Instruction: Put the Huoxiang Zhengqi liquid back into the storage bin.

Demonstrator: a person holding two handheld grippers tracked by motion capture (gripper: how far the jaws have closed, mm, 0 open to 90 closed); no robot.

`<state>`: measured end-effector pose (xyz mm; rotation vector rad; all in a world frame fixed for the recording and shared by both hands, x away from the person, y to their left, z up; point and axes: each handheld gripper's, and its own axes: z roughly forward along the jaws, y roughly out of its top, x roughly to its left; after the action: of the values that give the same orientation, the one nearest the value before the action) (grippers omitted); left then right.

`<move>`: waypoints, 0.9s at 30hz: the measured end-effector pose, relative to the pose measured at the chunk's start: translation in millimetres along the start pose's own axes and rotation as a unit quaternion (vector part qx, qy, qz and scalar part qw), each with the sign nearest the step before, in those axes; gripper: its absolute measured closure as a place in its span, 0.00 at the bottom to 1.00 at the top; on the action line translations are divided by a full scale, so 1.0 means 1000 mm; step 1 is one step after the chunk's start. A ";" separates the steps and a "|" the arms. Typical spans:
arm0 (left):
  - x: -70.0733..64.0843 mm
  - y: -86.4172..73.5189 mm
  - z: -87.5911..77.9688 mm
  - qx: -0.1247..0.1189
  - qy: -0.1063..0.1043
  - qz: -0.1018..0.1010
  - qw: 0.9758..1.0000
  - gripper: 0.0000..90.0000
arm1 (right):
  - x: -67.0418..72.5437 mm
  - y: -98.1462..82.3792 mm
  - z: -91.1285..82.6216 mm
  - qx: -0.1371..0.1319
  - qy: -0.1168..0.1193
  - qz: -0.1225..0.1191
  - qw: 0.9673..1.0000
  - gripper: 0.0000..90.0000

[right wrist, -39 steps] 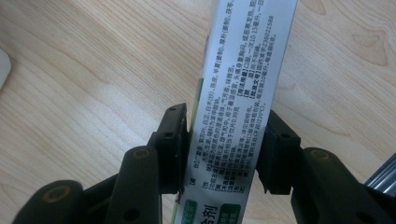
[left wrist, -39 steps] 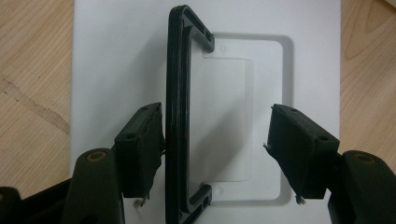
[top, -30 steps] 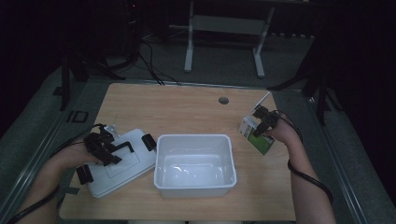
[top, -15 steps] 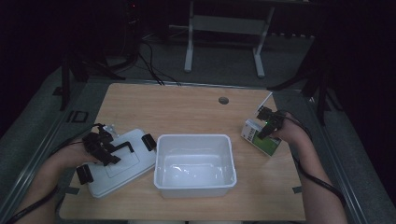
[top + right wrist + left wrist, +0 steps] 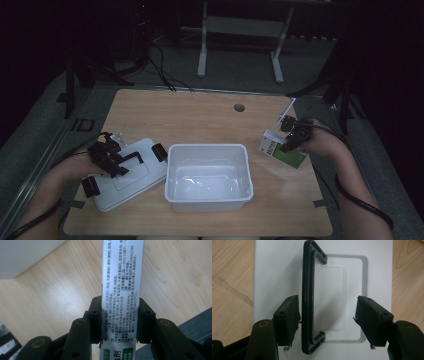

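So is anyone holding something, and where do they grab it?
The right gripper pinches a small box by its two flat sides, near one end. The left gripper holds nothing; its jaws stand open over the lid's handle.

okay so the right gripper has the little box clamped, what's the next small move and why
Probably carry the small box leftward over the open white bin. The right gripper is shut on its narrow sides and it looks lifted off the table; the bin sits open, its lid lying aside.

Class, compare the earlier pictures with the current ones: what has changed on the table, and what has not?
The right gripper, shut on the small box, has carried it slightly towards the tub. The left gripper stays open over the lid, straddling its handle. Tub and lid are unmoved.
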<state>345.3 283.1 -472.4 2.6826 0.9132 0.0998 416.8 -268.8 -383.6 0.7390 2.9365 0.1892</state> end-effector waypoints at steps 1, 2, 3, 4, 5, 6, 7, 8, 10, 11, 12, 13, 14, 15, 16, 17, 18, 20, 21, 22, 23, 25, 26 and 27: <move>0.000 0.000 0.000 0.001 0.001 0.001 1.000 0.41 | 0.002 0.001 -0.005 -0.005 -0.003 -0.002 1.000 0.71; -0.001 0.001 0.000 0.000 0.000 0.002 1.000 0.41 | 0.004 0.002 -0.011 -0.008 -0.005 -0.006 1.000 0.71; -0.001 0.001 0.000 0.000 -0.001 0.003 1.000 0.41 | 0.007 0.003 -0.016 -0.012 -0.007 -0.013 1.000 0.71; -0.001 0.002 0.000 0.000 0.000 0.003 1.000 0.41 | 0.010 0.005 -0.021 -0.016 -0.012 -0.018 1.000 0.71; -0.002 0.002 -0.001 0.001 0.001 0.003 1.000 0.41 | 0.012 0.006 -0.026 -0.020 -0.015 -0.022 0.999 0.71; -0.002 0.003 -0.001 0.000 0.000 0.004 1.000 0.41 | 0.015 0.008 -0.032 -0.023 -0.016 -0.027 0.999 0.71; -0.002 0.003 -0.001 0.001 0.001 0.006 1.000 0.41 | 0.018 0.010 -0.037 -0.025 -0.018 -0.034 0.999 0.71; -0.002 0.004 -0.002 0.000 0.002 0.005 1.000 0.41 | 0.021 0.012 -0.041 -0.027 -0.021 -0.042 0.999 0.71; -0.003 0.004 -0.003 0.000 0.001 0.006 1.000 0.41 | 0.027 0.016 -0.051 -0.030 -0.024 -0.053 0.998 0.71; -0.003 0.005 -0.003 -0.001 0.002 0.005 1.000 0.41 | 0.030 0.018 -0.055 -0.033 -0.025 -0.060 0.997 0.71; -0.003 0.005 -0.003 0.000 0.001 0.007 1.000 0.41 | 0.034 0.020 -0.059 -0.035 -0.026 -0.066 0.997 0.71; -0.003 0.005 -0.003 0.000 0.002 0.007 1.000 0.41 | 0.037 0.022 -0.062 -0.036 -0.026 -0.073 0.996 0.71; -0.003 0.005 -0.003 0.001 0.002 0.007 1.000 0.41 | 0.041 0.024 -0.066 -0.037 -0.026 -0.081 0.996 0.71; -0.003 0.004 -0.003 0.001 0.002 0.007 1.000 0.41 | 0.045 0.027 -0.069 -0.040 -0.028 -0.089 0.995 0.71; -0.003 0.004 -0.003 0.001 0.002 0.006 1.000 0.41 | 0.048 0.029 -0.072 -0.042 -0.029 -0.097 0.994 0.71; -0.003 0.004 -0.003 0.002 0.001 0.006 1.000 0.41 | 0.052 0.031 -0.075 -0.042 -0.029 -0.105 0.993 0.71; -0.004 0.004 -0.002 0.002 0.002 0.007 1.000 0.41 | 0.056 0.034 -0.078 -0.043 -0.031 -0.112 0.992 0.71; -0.004 0.004 -0.002 0.002 0.001 0.006 1.000 0.41 | 0.064 0.039 -0.083 -0.050 -0.031 -0.125 0.990 0.71; -0.004 0.005 -0.002 0.002 0.002 0.006 1.000 0.41 | 0.068 0.042 -0.086 -0.051 -0.031 -0.126 0.990 0.71; -0.004 0.005 -0.003 0.003 0.002 0.006 1.000 0.41 | 0.072 0.045 -0.088 -0.054 -0.030 -0.132 0.989 0.71; -0.004 0.005 -0.003 0.002 0.002 0.006 1.000 0.41 | 0.077 0.048 -0.090 -0.057 -0.030 -0.137 0.988 0.71; -0.005 0.005 -0.004 0.001 0.002 0.006 1.000 0.41 | 0.085 0.055 -0.092 -0.058 -0.028 -0.149 0.987 0.71; -0.005 0.005 -0.004 0.001 0.002 0.007 1.000 0.41 | 0.089 0.058 -0.093 -0.058 -0.028 -0.156 0.986 0.71; -0.005 0.005 -0.004 0.001 0.002 0.007 1.000 0.41 | 0.093 0.061 -0.094 -0.058 -0.026 -0.162 0.985 0.71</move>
<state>344.0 277.1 -466.6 2.6907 0.8973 0.1083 350.9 -180.1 -288.9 0.2404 2.9100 0.3029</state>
